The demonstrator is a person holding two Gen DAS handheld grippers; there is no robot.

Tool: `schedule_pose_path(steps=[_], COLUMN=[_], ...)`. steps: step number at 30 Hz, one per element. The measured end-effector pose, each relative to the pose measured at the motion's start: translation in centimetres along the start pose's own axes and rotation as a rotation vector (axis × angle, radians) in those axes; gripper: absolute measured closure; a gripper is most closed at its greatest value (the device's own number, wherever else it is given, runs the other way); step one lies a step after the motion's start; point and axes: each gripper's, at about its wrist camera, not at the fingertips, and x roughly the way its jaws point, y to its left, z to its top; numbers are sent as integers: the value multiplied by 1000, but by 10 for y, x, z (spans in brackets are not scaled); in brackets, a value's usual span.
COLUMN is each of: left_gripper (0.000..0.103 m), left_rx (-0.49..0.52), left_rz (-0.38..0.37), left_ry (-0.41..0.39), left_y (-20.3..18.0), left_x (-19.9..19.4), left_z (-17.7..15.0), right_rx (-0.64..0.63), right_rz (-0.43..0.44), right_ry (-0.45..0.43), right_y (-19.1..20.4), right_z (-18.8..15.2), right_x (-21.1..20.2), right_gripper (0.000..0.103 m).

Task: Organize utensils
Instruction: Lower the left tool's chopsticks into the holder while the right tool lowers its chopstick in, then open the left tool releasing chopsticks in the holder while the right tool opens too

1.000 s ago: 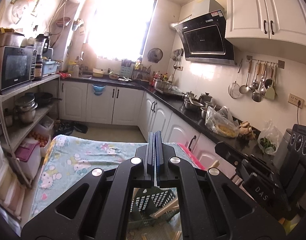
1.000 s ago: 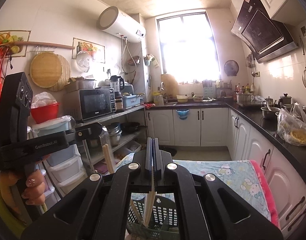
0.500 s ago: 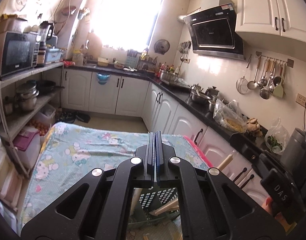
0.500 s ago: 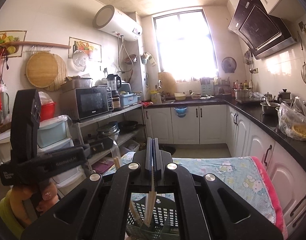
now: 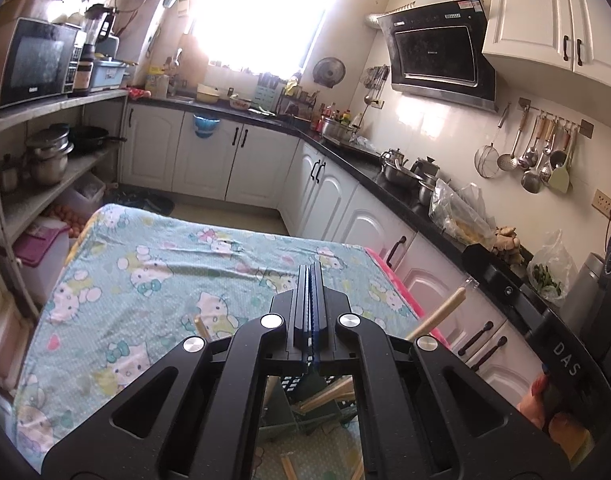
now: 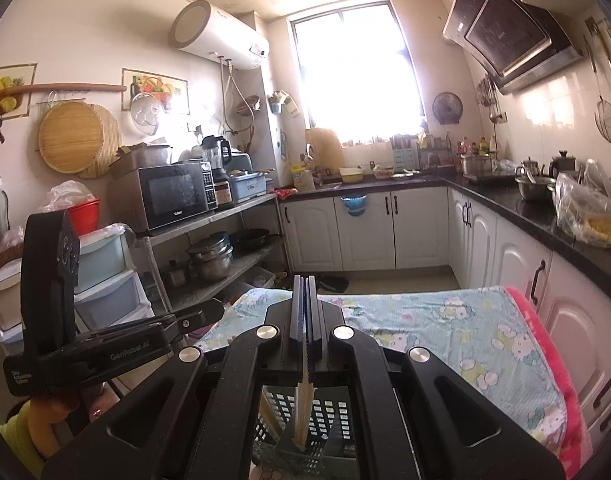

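Right gripper [image 6: 305, 312] is clamped on a chopstick [image 6: 303, 412] hanging over the dark slotted basket [image 6: 325, 416] on the cloth-covered table [image 6: 465, 336], left gripper [image 5: 311, 300] closed empty; risk: the tilted stick snags the rim or drops outside on release.
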Motion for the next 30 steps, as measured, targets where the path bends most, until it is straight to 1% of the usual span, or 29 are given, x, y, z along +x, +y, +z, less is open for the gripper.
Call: schedule_pose_path(steps=[4, 9, 15, 24, 30], left_gripper=[103, 103, 103, 103, 103], left_rx=[-15, -38, -50, -63, -95], left_rz=[-8, -2, 34, 95, 99], left_ry=[13, 32, 42, 31, 59], left_y=[3, 12, 22, 36, 46], left_x=[4, 7, 6, -5, -5], left_z=[-7, -18, -29, -40, -48], right_rx=[12, 23, 41, 85, 113], right_rz=[-7, -18, -37, -54, -66], right_ry=[9, 22, 30, 57, 79], right_y=[-3, -6, -13, -22, -29], right_z=[-6, -12, -22, -38, -48], right_x=[3, 8, 12, 13, 10], right_gripper=[102, 102, 102, 102, 102])
